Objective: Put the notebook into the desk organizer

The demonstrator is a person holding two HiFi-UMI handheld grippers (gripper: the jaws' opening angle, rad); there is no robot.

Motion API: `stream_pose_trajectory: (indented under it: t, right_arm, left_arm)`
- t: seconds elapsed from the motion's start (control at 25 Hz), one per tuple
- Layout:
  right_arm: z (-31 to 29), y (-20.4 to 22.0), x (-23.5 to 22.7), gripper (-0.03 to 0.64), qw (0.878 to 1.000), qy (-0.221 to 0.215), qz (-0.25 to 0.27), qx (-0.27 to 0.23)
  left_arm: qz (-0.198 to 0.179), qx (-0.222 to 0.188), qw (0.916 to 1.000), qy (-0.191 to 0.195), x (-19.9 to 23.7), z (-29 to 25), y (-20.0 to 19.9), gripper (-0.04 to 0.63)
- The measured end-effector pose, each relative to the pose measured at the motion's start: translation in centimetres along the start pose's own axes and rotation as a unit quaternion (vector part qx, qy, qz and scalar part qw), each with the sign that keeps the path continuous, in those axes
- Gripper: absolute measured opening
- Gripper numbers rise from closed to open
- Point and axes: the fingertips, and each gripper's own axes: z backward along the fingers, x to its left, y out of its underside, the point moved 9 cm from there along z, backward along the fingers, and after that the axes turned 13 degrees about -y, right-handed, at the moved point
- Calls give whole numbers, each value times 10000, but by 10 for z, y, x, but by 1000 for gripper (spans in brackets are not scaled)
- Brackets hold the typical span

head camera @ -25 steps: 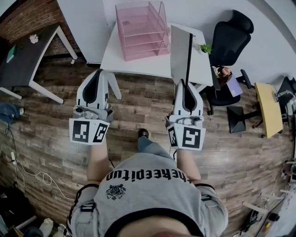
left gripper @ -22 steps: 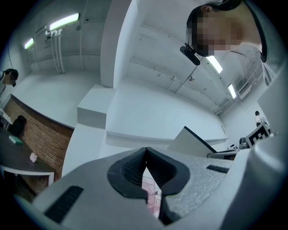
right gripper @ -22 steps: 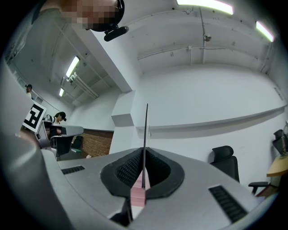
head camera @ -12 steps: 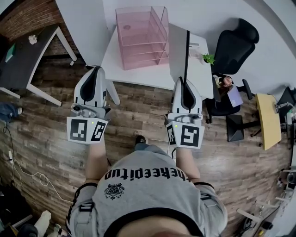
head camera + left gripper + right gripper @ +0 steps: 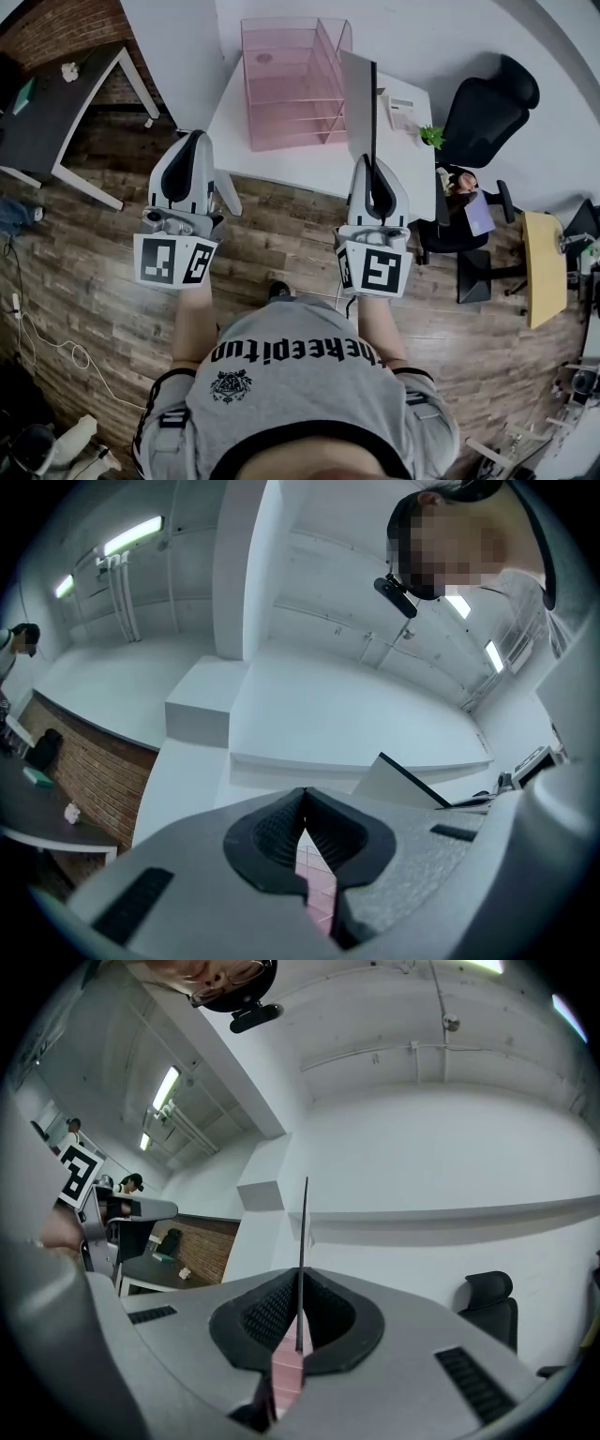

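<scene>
A pink, tiered desk organizer (image 5: pixel 291 80) stands on the white table (image 5: pixel 309 164). My right gripper (image 5: pixel 372 169) is shut on the lower edge of the grey notebook (image 5: pixel 357 103). It holds the notebook upright over the table, just right of the organizer. In the right gripper view the notebook (image 5: pixel 303 1232) shows edge-on between the pads of my right gripper (image 5: pixel 300 1283), with the pink organizer (image 5: pixel 286 1372) below. My left gripper (image 5: pixel 195 139) hovers at the table's front left corner, shut on nothing. In the left gripper view my left gripper (image 5: pixel 302 796) has its tips touching, and the notebook (image 5: pixel 412 785) is off to the right.
A black office chair (image 5: pixel 487 103) and a small plant (image 5: pixel 433 136) are right of the table. A small white card (image 5: pixel 405 111) lies on the table's right end. A dark desk (image 5: pixel 56 103) stands at the left, a yellow table (image 5: pixel 539 267) at the right. Cables (image 5: pixel 47 342) trail over the wood floor.
Both grippers and the person have moved forward to the table. The notebook, held throughout, now stands over the tabletop beside the organizer.
</scene>
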Motion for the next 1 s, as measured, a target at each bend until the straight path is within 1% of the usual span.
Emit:
stream_pose_trajectory:
  t: [0.16,0.32,0.4,0.48,0.68,0.88,1.0]
  right_arm:
    - [-10,14,-9,8,9997,-126,151,168]
    - [-17,28,-13,8,9982,-225,315,454]
    - [-20,36,-11,8,9972,-336,501,450]
    - [-22,45,-8,8,9937,-441,838,595]
    - [-21,66,0,8,9760,-699,1641,1253]
    - [-21,94,5,8,9597,-861,2123,1625]
    - [-23,110,7,8,9417,-1041,2629,1826]
  left_arm:
    - [-39,31,10000,-69,-4,-8,7,5]
    - [-76,116,9998,-108,-7,-13,15,5]
    - [-104,178,9997,-120,-7,-13,18,4]
    - [-137,241,9995,-130,-6,-12,19,5]
    - [-200,370,9990,-115,-7,-14,23,4]
    - [-220,438,9988,-35,-11,-19,28,5]
    - [-215,463,9987,-37,-11,-18,31,5]
